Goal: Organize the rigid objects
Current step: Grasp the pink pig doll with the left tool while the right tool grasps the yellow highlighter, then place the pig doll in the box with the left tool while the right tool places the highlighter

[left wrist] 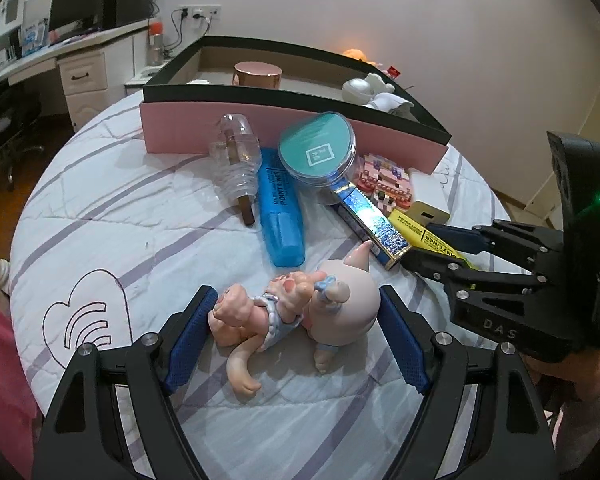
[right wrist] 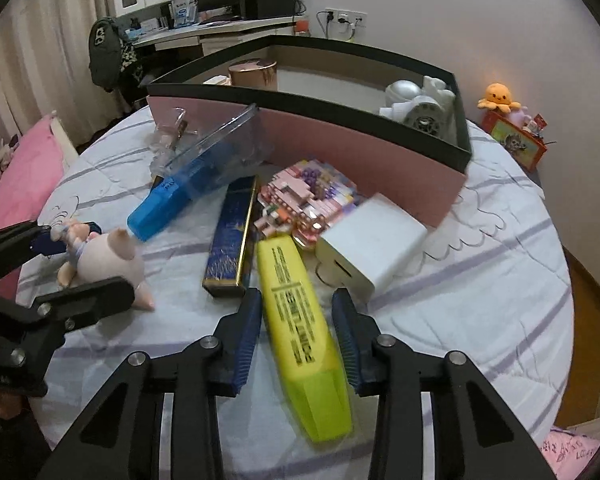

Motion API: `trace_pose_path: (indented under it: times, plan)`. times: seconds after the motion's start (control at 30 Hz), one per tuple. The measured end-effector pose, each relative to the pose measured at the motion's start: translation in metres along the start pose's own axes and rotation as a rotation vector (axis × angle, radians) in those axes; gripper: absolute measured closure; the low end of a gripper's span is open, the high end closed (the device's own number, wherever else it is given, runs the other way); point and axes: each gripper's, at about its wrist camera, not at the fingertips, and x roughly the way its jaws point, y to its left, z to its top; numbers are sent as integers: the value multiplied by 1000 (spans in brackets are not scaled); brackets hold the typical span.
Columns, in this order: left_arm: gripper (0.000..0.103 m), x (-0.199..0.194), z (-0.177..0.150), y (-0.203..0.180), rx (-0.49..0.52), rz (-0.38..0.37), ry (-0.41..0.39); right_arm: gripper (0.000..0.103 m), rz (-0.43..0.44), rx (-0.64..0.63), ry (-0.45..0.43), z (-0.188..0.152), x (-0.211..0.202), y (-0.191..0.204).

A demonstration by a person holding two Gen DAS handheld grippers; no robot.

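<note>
Pink vinyl is what your left gripper (left wrist: 294,332) has between its blue pads: the pig figurine (left wrist: 300,312) lies on its side at lower centre of the left wrist view, and the fingers stand apart on either side of it, just beside its foot and its head, with no firm clamp visible. Its rounded head could squirt out if you close off-centre, so watch the thin tail and limbs. Moving right, the blue highlighter (left wrist: 280,208) lies mid-frame against the clear bottle (left wrist: 236,160) and the round teal-lidded jar (left wrist: 318,150), all just in front of the pink box (left wrist: 188,132) with its black rim across the upper half. Further right, your right gripper (right wrist: 296,336) straddles the yellow highlighter (right wrist: 304,340) at lower centre of the right wrist view; its jaws are spread, the left pad near the barrel and the right one a little off it. That marker is blurred, so its exact lie is uncertain. Lifting it may drag the dark blue carton (right wrist: 230,236), the bead bricks (right wrist: 308,196) or the white box (right wrist: 374,236) touching its far end.
</note>
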Motion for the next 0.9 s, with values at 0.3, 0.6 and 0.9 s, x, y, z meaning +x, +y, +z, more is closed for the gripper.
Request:
trace_pose_path:
  times: [0.3, 0.6, 0.9]
  plan:
    - [22, -6, -1, 4, -9, -3, -11, 77, 66, 111, -9, -12, -20, -3]
    - [22, -25, 8, 7, -1, -13, -45, 77, 91, 124, -80, 1, -51, -1]
    - [22, -54, 60, 25, 32, 1, -147, 77, 114, 111, -196, 53, -78, -8]
